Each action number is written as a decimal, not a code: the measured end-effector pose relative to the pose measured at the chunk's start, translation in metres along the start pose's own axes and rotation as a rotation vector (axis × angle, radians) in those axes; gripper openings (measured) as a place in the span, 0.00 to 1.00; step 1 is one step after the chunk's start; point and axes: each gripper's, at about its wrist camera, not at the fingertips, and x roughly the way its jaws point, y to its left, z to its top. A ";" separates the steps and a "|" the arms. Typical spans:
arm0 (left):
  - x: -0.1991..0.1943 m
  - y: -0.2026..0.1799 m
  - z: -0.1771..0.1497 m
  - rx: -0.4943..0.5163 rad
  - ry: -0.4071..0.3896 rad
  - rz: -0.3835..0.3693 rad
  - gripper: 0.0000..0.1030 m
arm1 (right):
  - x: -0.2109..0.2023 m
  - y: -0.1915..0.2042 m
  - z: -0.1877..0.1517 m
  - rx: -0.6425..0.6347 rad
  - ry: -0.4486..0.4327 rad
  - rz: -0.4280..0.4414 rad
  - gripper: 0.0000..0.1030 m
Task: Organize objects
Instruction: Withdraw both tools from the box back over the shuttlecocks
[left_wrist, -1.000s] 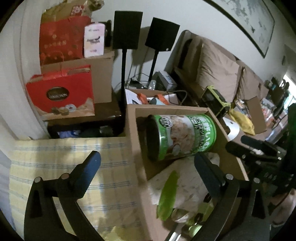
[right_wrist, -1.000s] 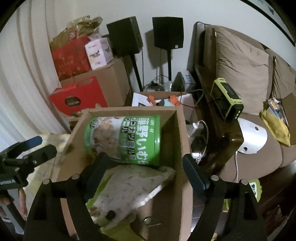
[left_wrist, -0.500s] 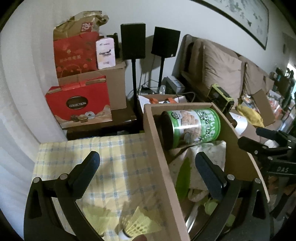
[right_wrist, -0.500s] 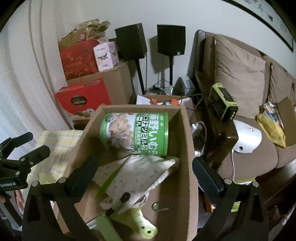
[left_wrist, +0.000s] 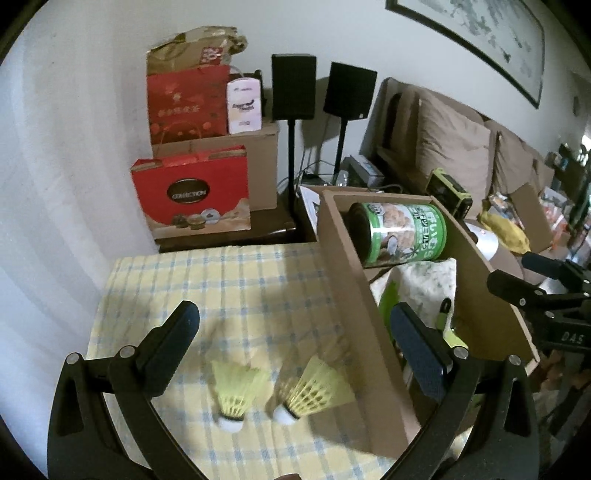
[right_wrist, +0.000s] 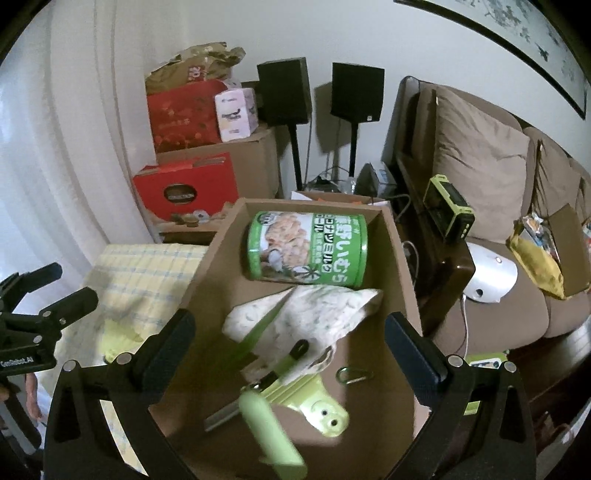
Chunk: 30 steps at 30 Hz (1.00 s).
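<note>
Two yellow shuttlecocks (left_wrist: 236, 397) (left_wrist: 312, 391) lie on the yellow checked cloth (left_wrist: 229, 288), beside the left wall of a cardboard box (left_wrist: 354, 295). My left gripper (left_wrist: 295, 345) is open and empty above them. The box (right_wrist: 397, 258) holds a green can (right_wrist: 306, 249) on its side, a white patterned bag (right_wrist: 314, 317), a green knife (right_wrist: 269, 421), a green clip-like tool (right_wrist: 321, 410) and a carabiner (right_wrist: 352, 374). My right gripper (right_wrist: 288, 349) is open and empty above the box.
Red gift boxes (left_wrist: 192, 195) and cartons stand at the back left. Two black speakers (left_wrist: 295, 86) on stands are behind the box. A brown sofa (right_wrist: 480, 173) with cushions is on the right, with a green-edged device (right_wrist: 448, 206) on its arm.
Both grippers have pulled back and up from the box. The left view now takes in the cloth and the two shuttlecocks; the right view shows more of the box's contents.
</note>
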 end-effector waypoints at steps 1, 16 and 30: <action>-0.003 0.003 -0.002 -0.003 -0.002 0.001 1.00 | -0.002 0.003 -0.002 -0.004 -0.004 0.001 1.00; -0.032 0.048 -0.046 -0.034 0.019 0.038 1.00 | -0.011 0.058 -0.024 -0.072 0.015 0.088 1.00; -0.008 0.087 -0.091 -0.062 0.096 0.094 1.00 | -0.008 0.122 -0.030 -0.128 0.031 0.221 0.99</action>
